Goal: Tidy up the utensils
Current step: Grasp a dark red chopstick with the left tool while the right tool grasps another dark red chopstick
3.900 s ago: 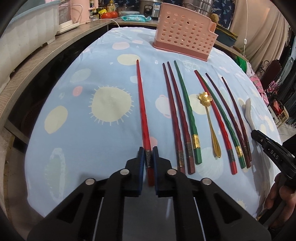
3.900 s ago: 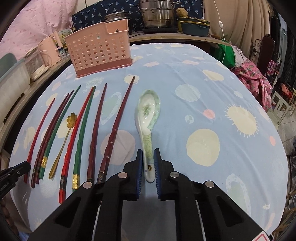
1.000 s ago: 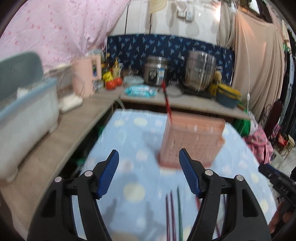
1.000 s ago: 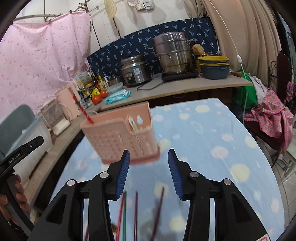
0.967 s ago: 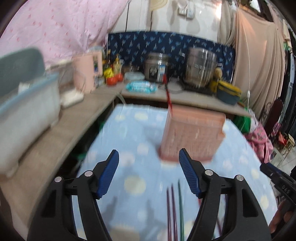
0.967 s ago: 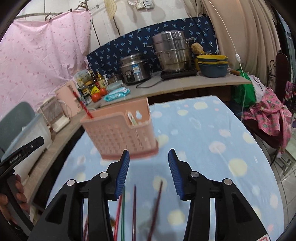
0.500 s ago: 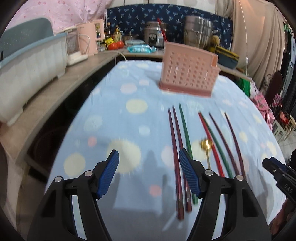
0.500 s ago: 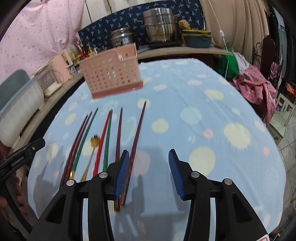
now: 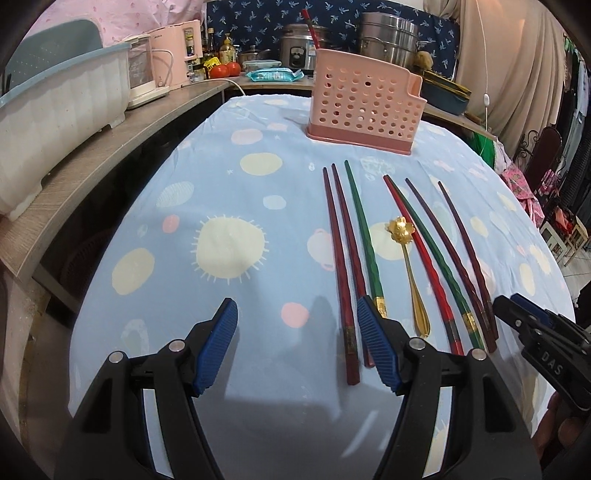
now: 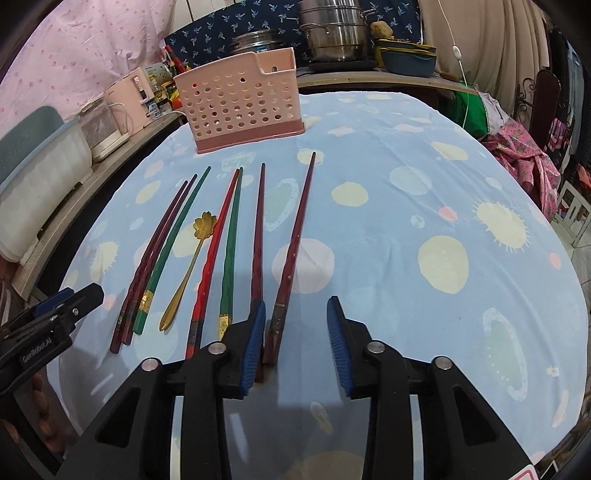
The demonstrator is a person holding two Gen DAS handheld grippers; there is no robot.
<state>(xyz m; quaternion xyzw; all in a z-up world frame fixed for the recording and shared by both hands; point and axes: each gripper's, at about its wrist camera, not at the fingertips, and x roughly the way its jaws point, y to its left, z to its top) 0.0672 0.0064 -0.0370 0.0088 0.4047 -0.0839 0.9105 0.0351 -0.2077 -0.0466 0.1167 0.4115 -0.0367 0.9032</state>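
A pink perforated utensil holder [image 9: 364, 107] stands at the far end of the table, also in the right wrist view [image 10: 242, 105]; a red chopstick [image 9: 309, 24] sticks up from it. Several chopsticks lie in a row: two dark red [image 9: 338, 254], a green [image 9: 364, 236], a red [image 9: 421, 254], another green [image 9: 436, 258] and two maroon [image 9: 461, 254]. A gold spoon [image 9: 408, 269] lies among them. My left gripper [image 9: 297, 345] is open and empty over the near left ends. My right gripper [image 10: 297, 349] is open, empty, over the rightmost maroon chopstick [image 10: 293, 247].
The table has a blue spotted cloth [image 9: 221, 236]. A wooden counter [image 9: 92, 166] with a white tub [image 9: 44, 122] runs along the left. Pots [image 10: 332, 33] and appliances stand behind the holder. A chair and clothes [image 10: 524, 155] are at the right.
Both grippers came back from the holder, down to the near ends of the chopsticks. The red chopstick and the ceramic spoon are off the cloth; the chopstick stands in the holder.
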